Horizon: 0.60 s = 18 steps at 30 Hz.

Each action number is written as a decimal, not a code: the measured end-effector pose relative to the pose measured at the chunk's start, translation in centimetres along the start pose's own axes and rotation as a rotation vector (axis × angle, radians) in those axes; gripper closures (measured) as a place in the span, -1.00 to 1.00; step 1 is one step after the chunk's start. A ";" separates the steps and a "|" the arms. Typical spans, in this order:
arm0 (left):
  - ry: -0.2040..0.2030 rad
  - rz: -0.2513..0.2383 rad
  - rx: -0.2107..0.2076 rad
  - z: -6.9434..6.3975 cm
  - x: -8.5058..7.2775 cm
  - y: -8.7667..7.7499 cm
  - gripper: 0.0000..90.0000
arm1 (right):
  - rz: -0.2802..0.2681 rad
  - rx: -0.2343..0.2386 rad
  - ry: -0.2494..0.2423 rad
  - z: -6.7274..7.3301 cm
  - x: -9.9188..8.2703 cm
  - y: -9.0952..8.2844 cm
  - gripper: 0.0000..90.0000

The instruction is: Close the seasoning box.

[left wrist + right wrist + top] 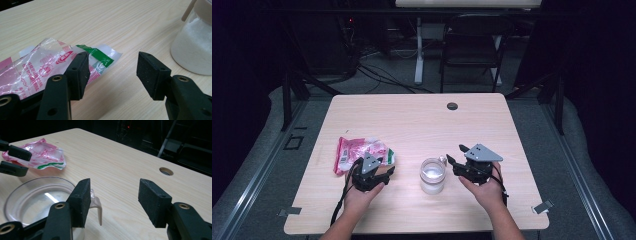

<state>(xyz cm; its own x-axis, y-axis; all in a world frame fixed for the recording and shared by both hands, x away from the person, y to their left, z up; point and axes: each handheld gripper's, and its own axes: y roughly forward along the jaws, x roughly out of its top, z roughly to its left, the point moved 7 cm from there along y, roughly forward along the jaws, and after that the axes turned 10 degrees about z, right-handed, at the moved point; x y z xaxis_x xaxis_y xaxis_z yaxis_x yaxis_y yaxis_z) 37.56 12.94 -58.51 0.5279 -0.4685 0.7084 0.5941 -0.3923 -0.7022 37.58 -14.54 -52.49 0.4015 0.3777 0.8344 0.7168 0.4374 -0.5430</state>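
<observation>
Left gripper view: white powder in jar [195,47]; both tools [113,72] [113,202] released.

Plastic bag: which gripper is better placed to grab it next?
Left. The left gripper sits right at the plastic bag, jaws open, the bag's green-striped corner beside one pad. The right gripper is also open but sits beyond the jar, which stands between it and the bag.
</observation>
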 end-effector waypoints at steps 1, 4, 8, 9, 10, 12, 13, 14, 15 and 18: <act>-0.002 -0.001 -0.001 0.0 0.0 0.0 -0.03 | 0.004 -0.003 0.007 -0.2 -0.1 0.0 -0.04; 0.000 0.001 0.000 0.0 0.0 0.0 -0.03 | 0.017 -0.009 0.022 -0.7 -0.5 0.2 -0.04; 0.000 0.004 -0.002 0.0 0.0 0.0 -0.03 | 0.026 -0.019 0.037 -1.1 -1.0 0.6 -0.03; -0.001 0.000 -0.001 0.0 0.0 0.0 -0.03 | 0.029 -0.025 0.039 -1.2 -1.1 0.7 -0.03; 0.000 0.002 -0.001 0.0 0.0 0.0 -0.03 | 0.033 -0.025 0.042 -1.3 -1.3 0.8 -0.04; -0.001 0.002 -0.002 0.0 0.0 0.0 -0.03 | 0.040 -0.035 0.053 -1.5 -1.5 0.9 -0.03; 0.000 0.002 -0.002 0.0 0.0 0.0 -0.03 | 0.041 -0.041 0.057 -1.7 -1.6 1.0 -0.04; -0.001 0.003 -0.002 0.0 0.0 0.0 -0.03 | 0.048 -0.042 0.056 -1.8 -1.8 1.1 -0.03; 0.000 0.001 -0.002 0.0 0.0 0.0 -0.03 | 0.051 -0.049 0.059 -1.9 -1.9 1.1 -0.03; 0.000 0.002 -0.001 0.0 0.0 0.0 -0.03 | 0.071 -0.058 0.087 -2.4 -2.4 1.4 -0.03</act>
<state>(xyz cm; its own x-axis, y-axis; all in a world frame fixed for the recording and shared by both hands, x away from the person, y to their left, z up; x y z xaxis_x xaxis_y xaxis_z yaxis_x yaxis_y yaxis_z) 37.56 12.93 -58.53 0.5286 -0.4694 0.7073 0.5930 -0.3920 -0.7034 39.03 -16.79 -55.03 0.4985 0.3328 0.8005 0.7155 0.3633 -0.5967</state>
